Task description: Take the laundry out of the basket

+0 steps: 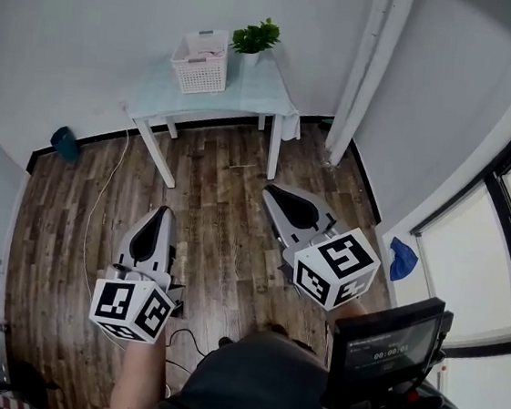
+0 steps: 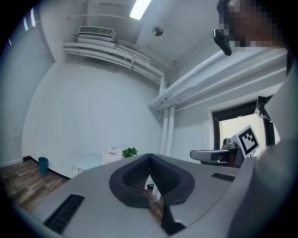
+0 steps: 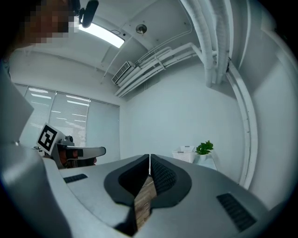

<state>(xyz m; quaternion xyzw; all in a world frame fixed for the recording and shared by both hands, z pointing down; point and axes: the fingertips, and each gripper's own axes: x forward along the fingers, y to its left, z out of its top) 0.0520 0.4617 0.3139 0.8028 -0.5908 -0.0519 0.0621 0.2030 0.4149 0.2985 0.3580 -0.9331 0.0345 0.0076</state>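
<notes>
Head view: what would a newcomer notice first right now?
The white basket stands on a small table by the far wall, a potted plant beside it. In the foreground, the left gripper and right gripper hang over the wood floor, both shut and empty, well short of the table.

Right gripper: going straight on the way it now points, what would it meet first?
Nothing close: the shut right gripper points level above the brown wood floor. Its line seems to pass left of the white lattice basket, so it probably reaches the white wall first.
</notes>
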